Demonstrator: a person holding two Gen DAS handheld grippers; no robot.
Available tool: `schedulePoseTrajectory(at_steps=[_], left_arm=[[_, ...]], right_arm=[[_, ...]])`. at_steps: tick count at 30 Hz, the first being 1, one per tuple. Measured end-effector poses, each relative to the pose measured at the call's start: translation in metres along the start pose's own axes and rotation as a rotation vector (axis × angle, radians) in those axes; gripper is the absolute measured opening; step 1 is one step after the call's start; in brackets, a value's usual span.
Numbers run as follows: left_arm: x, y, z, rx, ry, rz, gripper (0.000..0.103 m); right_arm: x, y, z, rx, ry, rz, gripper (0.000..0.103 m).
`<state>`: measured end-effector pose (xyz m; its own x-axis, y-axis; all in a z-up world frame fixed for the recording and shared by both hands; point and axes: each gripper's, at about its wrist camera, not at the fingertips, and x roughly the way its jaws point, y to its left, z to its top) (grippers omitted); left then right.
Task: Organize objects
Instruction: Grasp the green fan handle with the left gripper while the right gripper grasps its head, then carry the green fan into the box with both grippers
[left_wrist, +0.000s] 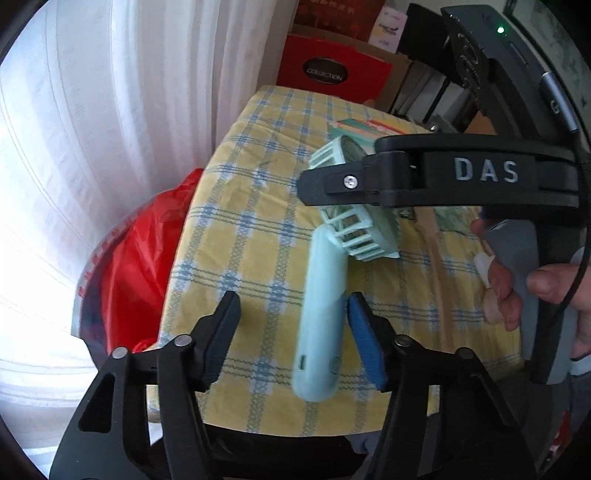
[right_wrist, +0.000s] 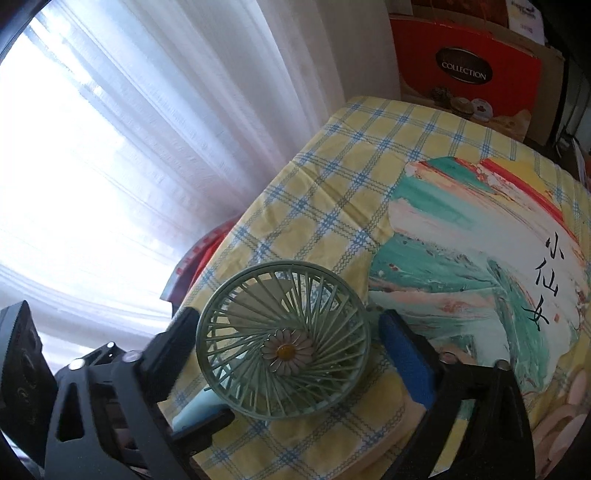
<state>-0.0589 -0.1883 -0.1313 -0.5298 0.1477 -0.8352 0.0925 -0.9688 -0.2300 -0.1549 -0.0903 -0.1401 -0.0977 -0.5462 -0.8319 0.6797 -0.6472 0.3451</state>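
The left wrist view shows the handheld fan side-on: its pale mint handle runs toward the camera between the fingers of the left tool, and its slatted head sits farther off, half hidden by the black body of the right tool, which crosses in from the right with "DAS" on its side. The person's right hand wraps the grey grip at the right edge. Only this view shows that hand and the red plastic bag hanging off the bench's left edge.

The right wrist view looks instead at the fan's round grille face-on, with a small daisy badge at its hub and a bit of the mint handle showing below on the left. Only here does the painted card with black Chinese characters show fully, lying flat on the right part of the bench.

The left tool's jaws stand wide; the blue-padded finger is just beside the handle, and contact cannot be told, while the black finger is well apart from it. The right tool also stands wide, its fingers flanking the grille on both sides. The fan is over the near part of the checked yellow-and-blue cloth. A red "COLLECTION" box stands at the far end, white curtain to the left.
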Motion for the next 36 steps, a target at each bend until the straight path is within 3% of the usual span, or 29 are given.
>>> schedulePoseTrajectory(at_steps=[6,7,8,16,22,36], left_arm=[[0.0,-0.01,-0.003,0.034,0.0,-0.012,0.047],[0.0,-0.012,-0.003,0.041,0.001,-0.016,0.031],[0.001,-0.014,-0.003,0.046,0.007,-0.012,0.024],[-0.01,-0.026,0.001,0.061,0.003,-0.037,0.024],[-0.031,-0.052,0.01,0.088,-0.024,-0.077,0.024],[-0.064,-0.189,0.053,0.258,-0.084,-0.22,0.023]], right_arm=[[-0.001,0.002,0.0,0.022,0.003,-0.013,0.086],[0.0,0.002,0.0,0.02,0.001,-0.015,0.086],[-0.001,0.003,0.0,0.019,0.001,-0.013,0.086],[-0.024,0.013,-0.009,-0.007,-0.024,-0.034,0.086],[-0.067,0.011,-0.01,-0.015,-0.072,-0.055,0.086],[-0.214,-0.044,-0.023,0.054,-0.198,-0.192,0.086]])
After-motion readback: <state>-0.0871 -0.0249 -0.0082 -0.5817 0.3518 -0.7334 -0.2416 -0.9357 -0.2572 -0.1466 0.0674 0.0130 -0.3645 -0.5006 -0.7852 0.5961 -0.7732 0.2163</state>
